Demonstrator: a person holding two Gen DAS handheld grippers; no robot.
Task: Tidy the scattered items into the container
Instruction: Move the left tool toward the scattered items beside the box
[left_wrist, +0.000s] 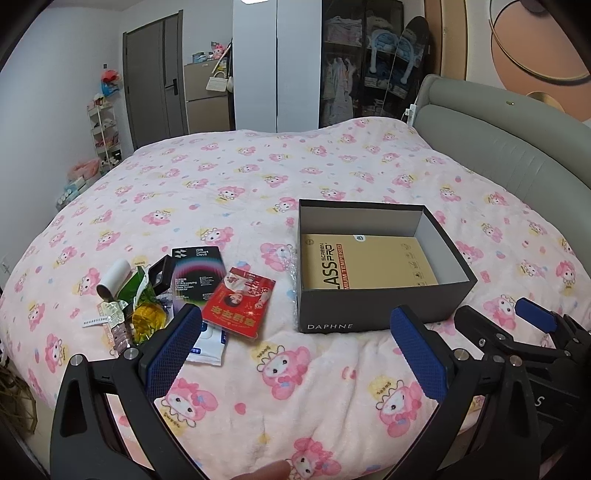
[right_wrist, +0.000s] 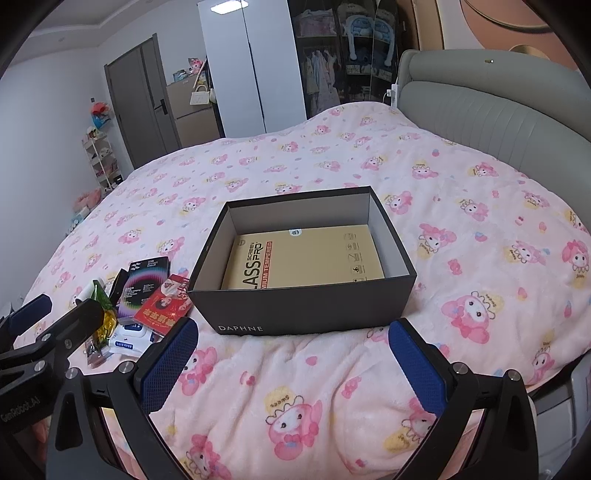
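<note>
The dark box (right_wrist: 301, 302), open-topped and marked DAPHNE on its near wall, sits on the pink blanket (right_wrist: 295, 398) near the bed's front edge, and a tan screen-protector pack (right_wrist: 310, 258) lies flat on its floor. From my right gripper (right_wrist: 293, 363) the box stands straight ahead, just beyond the 2 blue pads, centred between them but touching neither; those jaws are spread wide with nothing in them. From my left gripper (left_wrist: 297, 356) the same box (left_wrist: 380, 306) lies ahead and toward the right finger, again untouched.

The scattered items lie in a loose pile left of the box. Nearest it is a red booklet (left_wrist: 240, 302), then a dark Smart Devil pack (left_wrist: 199, 277), a small black case (left_wrist: 162, 271), a white roll (left_wrist: 114, 282), green and yellow wrappers (left_wrist: 144, 310), and a white-and-blue packet (left_wrist: 208, 343) partly hidden behind my left gripper's left pad. My left jaws are also wide apart and empty, held over bare blanket at the bed's front edge, the pile just beyond the left finger.
</note>
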